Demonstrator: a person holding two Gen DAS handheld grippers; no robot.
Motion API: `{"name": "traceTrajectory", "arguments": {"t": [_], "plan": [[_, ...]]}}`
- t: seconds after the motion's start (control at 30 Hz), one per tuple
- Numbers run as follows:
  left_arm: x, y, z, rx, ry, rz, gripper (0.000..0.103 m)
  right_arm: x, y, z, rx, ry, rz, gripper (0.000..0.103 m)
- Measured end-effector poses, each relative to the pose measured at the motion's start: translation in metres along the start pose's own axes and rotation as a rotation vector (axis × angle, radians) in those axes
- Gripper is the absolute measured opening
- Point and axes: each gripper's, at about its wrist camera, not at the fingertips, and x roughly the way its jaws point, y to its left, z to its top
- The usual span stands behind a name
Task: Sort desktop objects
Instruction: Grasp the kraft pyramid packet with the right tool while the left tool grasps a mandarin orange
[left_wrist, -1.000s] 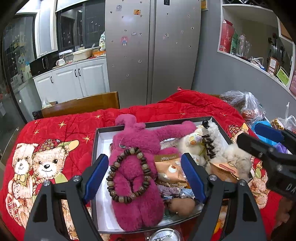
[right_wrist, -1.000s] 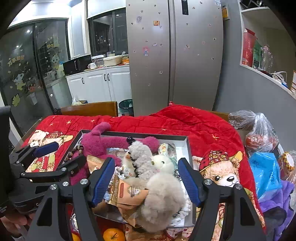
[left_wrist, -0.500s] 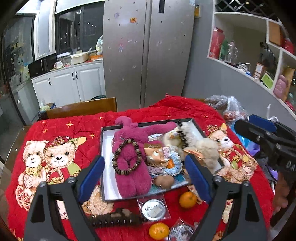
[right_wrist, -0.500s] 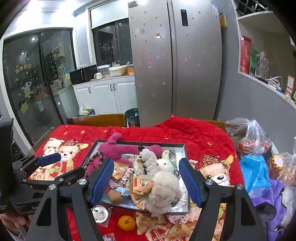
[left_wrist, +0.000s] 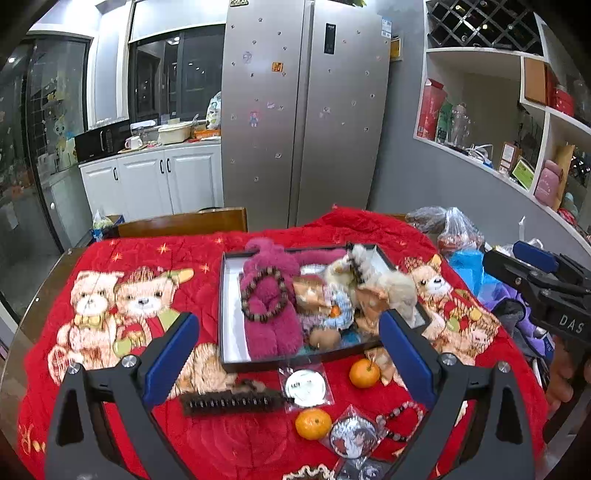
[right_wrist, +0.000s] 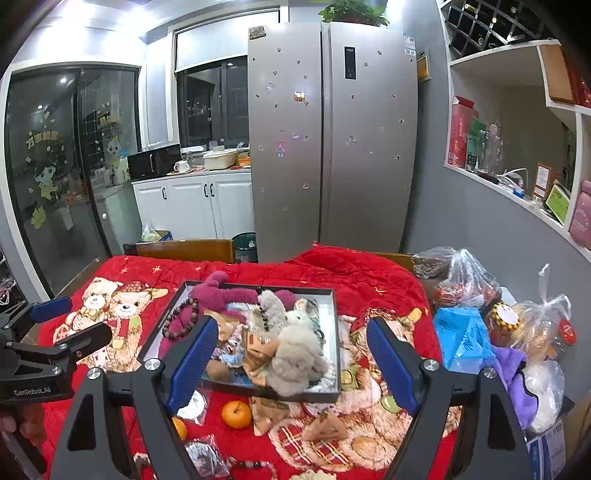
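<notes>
Left gripper jaws just opening, empty, above tray.

The right gripper, black with blue pads, hangs above a red quilted bear-print blanket, its jaws wide and just opened further, holding nothing. Beyond it a shallow dark-rimmed box holds a magenta plush toy, a cream fluffy plush and a brown bead bracelet. An orange tangerine lies just before the box. The left gripper shows at the left edge.
</notes>
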Motion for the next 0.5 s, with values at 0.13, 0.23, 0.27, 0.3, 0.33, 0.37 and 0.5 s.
{"name": "traceTrajectory", "arguments": {"t": [0.13, 0.23, 0.27, 0.3, 0.33, 0.37, 0.5], "plan": [[0.006, -0.006, -0.023, 0.015, 0.034, 0.007, 0.099, -0.002, 0.000, -0.017, -0.008, 0.026, 0.002, 0.085], [0.011, -0.010, -0.040, 0.017, 0.046, 0.025, 0.099, 0.002, -0.001, -0.030, -0.017, 0.047, 0.000, 0.085], [0.014, -0.010, -0.046, 0.017, 0.053, 0.024, 0.099, 0.003, -0.001, -0.035, -0.014, 0.054, 0.001, 0.085], [0.017, -0.011, -0.053, 0.017, 0.060, 0.019, 0.099, 0.005, -0.002, -0.041, -0.003, 0.065, 0.003, 0.085], [0.021, -0.010, -0.062, 0.002, 0.065, 0.013, 0.099, 0.008, -0.003, -0.048, 0.010, 0.078, 0.013, 0.085], [0.025, -0.009, -0.067, -0.013, 0.074, 0.004, 0.099, 0.010, -0.004, -0.053, 0.017, 0.084, 0.021, 0.085], [0.046, -0.011, -0.085, -0.035, 0.127, -0.024, 0.099, 0.022, -0.005, -0.075, 0.024, 0.113, 0.015, 0.085]]}}
